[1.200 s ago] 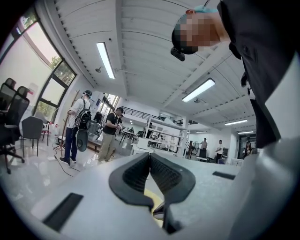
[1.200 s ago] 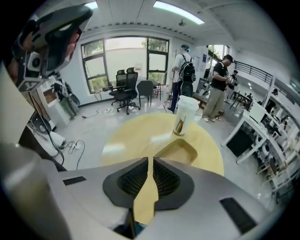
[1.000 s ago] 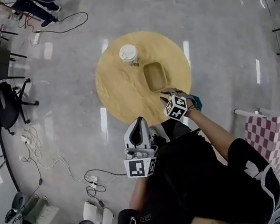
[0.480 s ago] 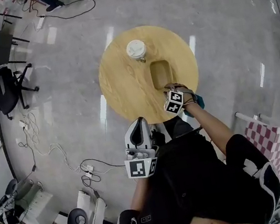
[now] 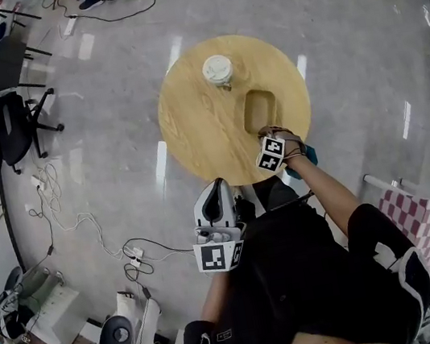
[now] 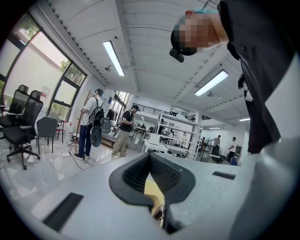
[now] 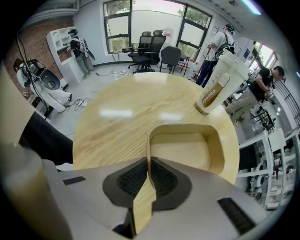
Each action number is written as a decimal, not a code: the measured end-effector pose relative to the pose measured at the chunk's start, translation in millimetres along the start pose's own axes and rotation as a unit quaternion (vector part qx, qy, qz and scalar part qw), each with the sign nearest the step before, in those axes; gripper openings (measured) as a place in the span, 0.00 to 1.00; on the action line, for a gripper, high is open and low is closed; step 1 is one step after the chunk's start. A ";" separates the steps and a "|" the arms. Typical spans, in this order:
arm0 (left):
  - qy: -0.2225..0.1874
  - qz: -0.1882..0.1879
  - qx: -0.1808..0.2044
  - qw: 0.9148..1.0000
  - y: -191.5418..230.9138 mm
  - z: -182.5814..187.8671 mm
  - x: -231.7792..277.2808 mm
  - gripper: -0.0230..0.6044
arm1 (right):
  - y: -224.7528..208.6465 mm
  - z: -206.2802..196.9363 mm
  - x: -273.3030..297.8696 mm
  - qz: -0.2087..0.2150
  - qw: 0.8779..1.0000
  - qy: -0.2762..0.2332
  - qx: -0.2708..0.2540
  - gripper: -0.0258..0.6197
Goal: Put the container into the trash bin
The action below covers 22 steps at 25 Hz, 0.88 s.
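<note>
Wood table (image 5: pixel 198 121), grey floor (image 5: pixel 94 130); right fingers (image 7: pixel 129 180) closing on container (image 7: pixel 180 150); left fingers (image 6: pixel 133 174) together

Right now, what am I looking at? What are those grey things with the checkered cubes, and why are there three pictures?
A person is holding a grabbing tool, called a gripper, in each hand. The cubes are part of those tools. One picture comes from a camera on the person's head, looking down. The other two come from cameras that ride on each gripper and look along its fingers. On the round wooden table stand a paper cup with a lid and a shallow tan container. The right gripper is closing its fingers on the container's near edge, which sits between them. The left gripper has its fingers together, holds nothing, and is off the table, close to the person's body.
</note>
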<state>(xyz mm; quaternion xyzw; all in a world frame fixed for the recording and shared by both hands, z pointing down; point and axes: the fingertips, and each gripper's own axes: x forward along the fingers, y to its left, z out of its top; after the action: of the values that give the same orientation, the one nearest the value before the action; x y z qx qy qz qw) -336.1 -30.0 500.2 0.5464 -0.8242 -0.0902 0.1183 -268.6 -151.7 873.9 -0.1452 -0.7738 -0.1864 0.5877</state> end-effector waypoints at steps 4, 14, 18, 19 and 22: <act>-0.005 -0.006 0.001 1.000 0.9 3.4 -12.0 0.05 | 9.2 0.6 -11.3 -0.013 1.000 -0.003 0.009 0.10; -0.036 -0.045 0.007 0.998 -17.7 14.2 -65.8 0.05 | 52.1 -9.1 -65.6 -0.050 0.998 -0.018 0.045 0.10; -0.046 -0.064 0.008 0.997 -18.7 20.2 -98.8 0.05 | 82.8 -6.0 -96.2 -0.063 0.995 -0.027 0.066 0.10; -0.047 -0.069 0.007 0.997 -20.3 19.3 -107.2 0.05 | 91.0 -7.0 -103.4 -0.069 0.995 -0.029 0.071 0.09; -0.046 -0.087 0.004 0.995 -26.0 15.2 -131.4 0.05 | 116.9 -7.8 -128.6 -0.087 0.991 -0.042 0.092 0.09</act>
<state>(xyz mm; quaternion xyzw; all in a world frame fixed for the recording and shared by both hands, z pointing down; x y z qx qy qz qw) -268.4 81.4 465.8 0.6121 -0.7782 -0.1217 0.0697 -175.7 -52.2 765.7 -0.0307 -0.8212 -0.1586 0.5473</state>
